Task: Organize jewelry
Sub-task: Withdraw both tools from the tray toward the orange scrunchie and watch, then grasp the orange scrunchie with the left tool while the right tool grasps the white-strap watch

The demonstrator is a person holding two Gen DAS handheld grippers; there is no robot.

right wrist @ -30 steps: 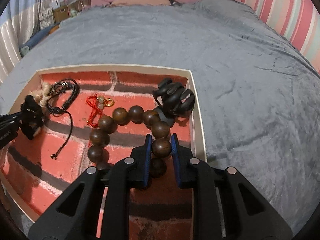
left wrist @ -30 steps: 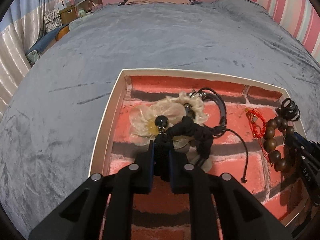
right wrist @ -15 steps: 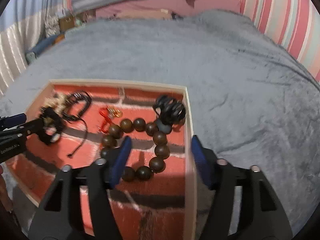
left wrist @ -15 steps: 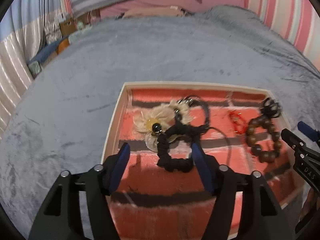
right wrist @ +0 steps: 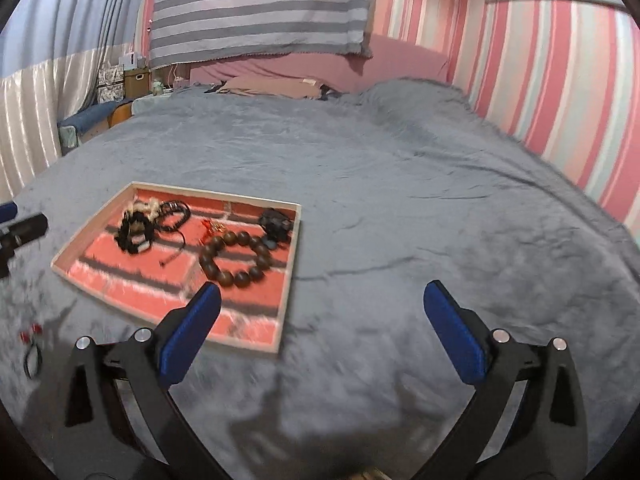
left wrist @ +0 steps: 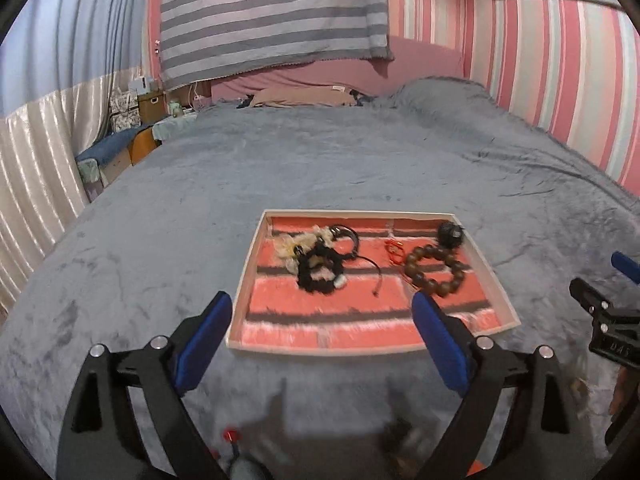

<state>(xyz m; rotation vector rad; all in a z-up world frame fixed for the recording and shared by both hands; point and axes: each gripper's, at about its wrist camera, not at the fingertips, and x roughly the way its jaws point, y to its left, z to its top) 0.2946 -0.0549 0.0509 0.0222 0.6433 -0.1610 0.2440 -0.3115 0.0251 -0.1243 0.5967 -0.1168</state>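
Observation:
A shallow tray with a red brick pattern (left wrist: 502, 296) (right wrist: 288, 280) lies on a grey bed. In it are a black scrunchie (left wrist: 320, 272) (right wrist: 134, 234), a cream flower piece (left wrist: 290, 246), a black cord bracelet (left wrist: 352, 240) (right wrist: 174, 212), a small red charm (left wrist: 394, 250) (right wrist: 208, 228), a brown wooden bead bracelet (left wrist: 434, 276) (right wrist: 234, 260) and a black hair clip (left wrist: 450, 234) (right wrist: 276, 224). My left gripper (left wrist: 322, 338) is open and empty, pulled back in front of the tray. My right gripper (right wrist: 320, 328) is open and empty, to the tray's right front.
The grey blanket (right wrist: 420, 200) covers the bed all around the tray. A small red-ended item and a black loop (right wrist: 32, 348) lie on the blanket to the tray's front left. Pink striped wall (right wrist: 540, 80) at right; boxes and furniture (left wrist: 132, 112) at far left.
Both grippers opened, letting go of the black scrunchie and the bead bracelet, which now lie in the tray. Both grippers have drawn back and up, away from the tray.

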